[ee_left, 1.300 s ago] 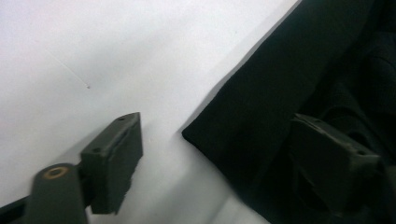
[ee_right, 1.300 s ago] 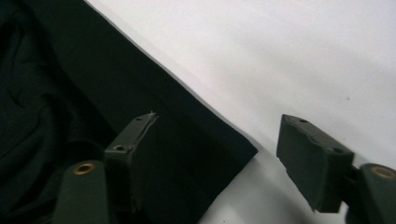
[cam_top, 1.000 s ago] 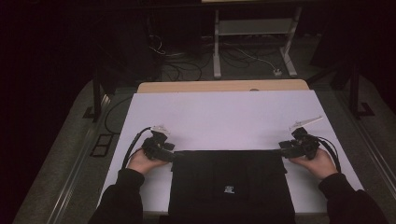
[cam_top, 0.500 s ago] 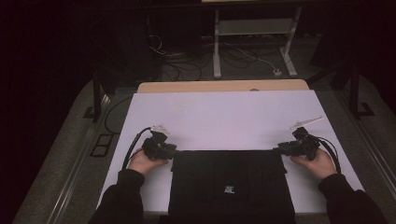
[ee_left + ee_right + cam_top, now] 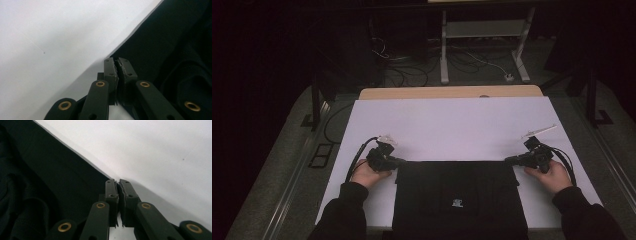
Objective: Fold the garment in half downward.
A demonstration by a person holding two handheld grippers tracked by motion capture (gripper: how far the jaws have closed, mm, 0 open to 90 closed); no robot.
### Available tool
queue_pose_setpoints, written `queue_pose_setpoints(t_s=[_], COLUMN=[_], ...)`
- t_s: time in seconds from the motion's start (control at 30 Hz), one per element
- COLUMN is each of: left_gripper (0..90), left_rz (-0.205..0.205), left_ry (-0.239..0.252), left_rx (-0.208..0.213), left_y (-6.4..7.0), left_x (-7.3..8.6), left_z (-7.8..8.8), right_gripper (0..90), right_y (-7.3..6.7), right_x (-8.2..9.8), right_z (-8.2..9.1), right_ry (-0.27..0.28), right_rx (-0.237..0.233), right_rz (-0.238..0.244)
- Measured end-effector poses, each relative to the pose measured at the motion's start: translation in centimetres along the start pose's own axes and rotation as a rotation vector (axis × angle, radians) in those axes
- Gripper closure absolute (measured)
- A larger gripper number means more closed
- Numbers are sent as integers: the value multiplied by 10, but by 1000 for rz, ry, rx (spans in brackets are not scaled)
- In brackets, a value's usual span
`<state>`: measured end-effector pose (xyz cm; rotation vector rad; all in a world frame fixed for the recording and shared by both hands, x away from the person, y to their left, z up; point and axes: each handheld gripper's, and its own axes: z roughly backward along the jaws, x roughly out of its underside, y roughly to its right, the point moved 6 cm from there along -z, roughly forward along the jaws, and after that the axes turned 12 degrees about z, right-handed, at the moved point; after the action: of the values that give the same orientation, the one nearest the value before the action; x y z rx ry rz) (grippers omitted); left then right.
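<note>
Black folded fabric garment (image 5: pixel 459 197), flat and roughly rectangular, small white label on top near its middle. It lies on the white sheet-covered table (image 5: pixel 452 125) at the middle of the near edge, its near part reaching that edge; its far edge runs parallel to the table's far edge.

Left gripper (image 5: pixel 401 161): at the garment's far left corner, held in the person's left hand (image 5: pixel 369 172), which rests on the white surface just beside the cloth. Jaws have just been closing. In the left gripper view they stand together at the corner (image 5: pixel 117 65), with the cloth edge (image 5: pixel 160 37) meeting their tips. Pads appear to pinch the corner fabric.

Right gripper (image 5: pixel 509 161): at the far right corner, mirror arrangement, right hand (image 5: pixel 552 175) on the table beside the cloth. Jaws have likewise just been closing. In the right gripper view they are together (image 5: pixel 118 185) at the edge of the black fabric (image 5: pixel 50 170), clamped on that corner.

Dark sleeves enter from the near edge. Cables trail from both grippers.
</note>
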<state>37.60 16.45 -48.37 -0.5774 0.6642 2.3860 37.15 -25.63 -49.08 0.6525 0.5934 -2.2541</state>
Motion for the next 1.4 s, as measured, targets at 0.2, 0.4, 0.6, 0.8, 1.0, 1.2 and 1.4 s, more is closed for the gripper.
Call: queue_pose_setpoints(t_s=[0.2, 0.4, 0.6, 0.8, 1.0, 1.2, 1.4], left_gripper=[852, 853, 853, 854, 854, 854, 854], left_rz=[-14, -29, -57, -44, -59, -70, -87], left_ry=[0, 10, 19, 18, 31, 30, 18], left_rx=[-28, -64, -93, -106, -124, -140, -221], left_y=[1, 2, 3, 2, 0, -2, -5], left_x=[0, 0, -1, -2, -5, -7, -11], left_z=[2, 4, 5, 5, 9, 8, 9], right_gripper=[856, 858, 860, 860, 860, 861, 861], right_y=[-2, -6, -5, -4, -1, 1, 7], right_x=[0, -1, -3, -5, -10, -16, -26], right_z=[1, 2, 4, 4, 6, 6, 10], right_ry=[-5, -7, 7, 11, 28, 32, 49], right_rx=[17, 45, 59, 73, 86, 88, 100], right_rz=[14, 25, 11, -15, -20, -15, -7])
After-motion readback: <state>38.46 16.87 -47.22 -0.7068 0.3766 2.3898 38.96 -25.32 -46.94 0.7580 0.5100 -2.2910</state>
